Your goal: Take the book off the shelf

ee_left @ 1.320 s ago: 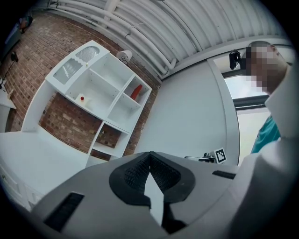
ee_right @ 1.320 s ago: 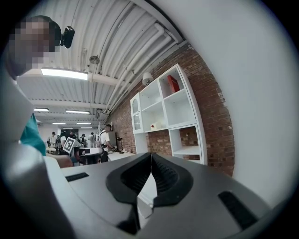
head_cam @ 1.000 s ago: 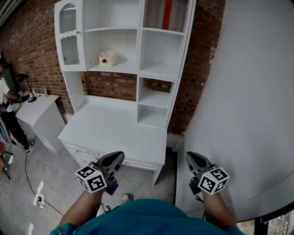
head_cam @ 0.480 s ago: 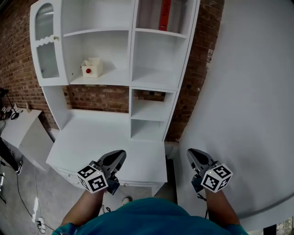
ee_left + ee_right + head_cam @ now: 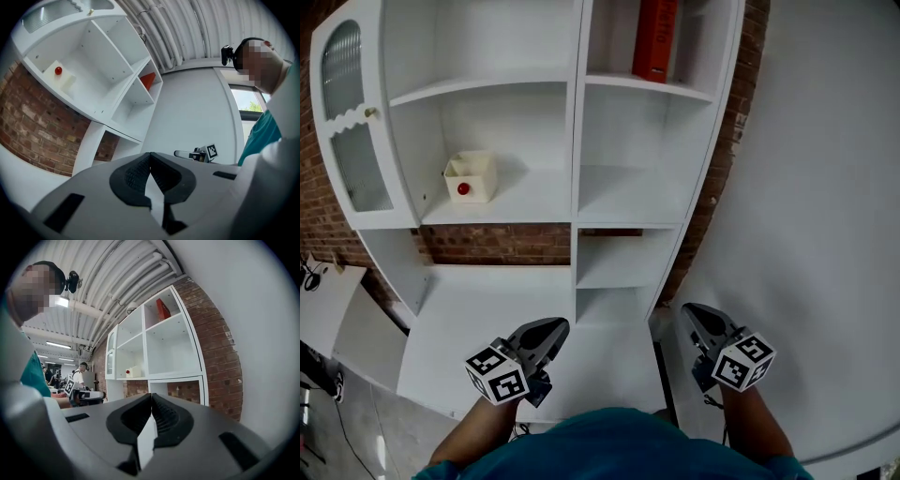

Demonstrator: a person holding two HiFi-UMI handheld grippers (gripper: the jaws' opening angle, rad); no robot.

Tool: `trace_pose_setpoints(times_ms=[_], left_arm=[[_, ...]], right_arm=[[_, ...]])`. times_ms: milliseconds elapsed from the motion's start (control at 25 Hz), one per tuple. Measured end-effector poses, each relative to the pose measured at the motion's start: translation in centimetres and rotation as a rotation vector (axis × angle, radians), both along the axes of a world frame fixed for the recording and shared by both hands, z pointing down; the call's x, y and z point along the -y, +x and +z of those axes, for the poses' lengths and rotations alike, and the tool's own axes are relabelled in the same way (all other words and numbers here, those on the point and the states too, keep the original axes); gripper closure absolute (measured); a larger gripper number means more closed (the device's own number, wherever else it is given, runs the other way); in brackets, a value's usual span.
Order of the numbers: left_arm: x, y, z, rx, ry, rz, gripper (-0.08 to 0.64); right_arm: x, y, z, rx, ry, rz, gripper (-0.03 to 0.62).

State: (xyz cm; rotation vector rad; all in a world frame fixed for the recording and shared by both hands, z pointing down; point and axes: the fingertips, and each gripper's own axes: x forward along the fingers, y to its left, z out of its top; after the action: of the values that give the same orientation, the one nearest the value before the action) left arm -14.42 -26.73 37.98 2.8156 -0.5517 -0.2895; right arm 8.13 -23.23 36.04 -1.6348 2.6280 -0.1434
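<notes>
I see the red book (image 5: 655,39) standing in the shelf unit's (image 5: 577,141) top right compartment. My left gripper (image 5: 553,330) and right gripper (image 5: 694,315) hang by the worktop's (image 5: 459,323) front edge, jaws pressed together, holding nothing.

open shelf bays (image 5: 628,122), box (image 5: 471,177) left
</notes>
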Motion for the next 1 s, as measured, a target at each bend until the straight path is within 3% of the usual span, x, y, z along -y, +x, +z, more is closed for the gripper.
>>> trace_pose_setpoints(times_ms=[480,680,1000], left_arm=[[6.7,0.6,-0.4,0.008,-0.025,0.007,0.545],[6.7,2.9,-0.7,0.015,-0.036,-0.051,0.545],[5.1,9.5,-3.0,-0.043,-0.023,-0.183,0.545]], right_arm=[[7.1,0.4,-1.0,0.016,-0.008,0.003,0.569],[8.6,1.9,-1.8,0.011,0.006,-0.075,0.569],[10.2,5.9,-3.5,-0.022,0.023,-0.231,0.569]])
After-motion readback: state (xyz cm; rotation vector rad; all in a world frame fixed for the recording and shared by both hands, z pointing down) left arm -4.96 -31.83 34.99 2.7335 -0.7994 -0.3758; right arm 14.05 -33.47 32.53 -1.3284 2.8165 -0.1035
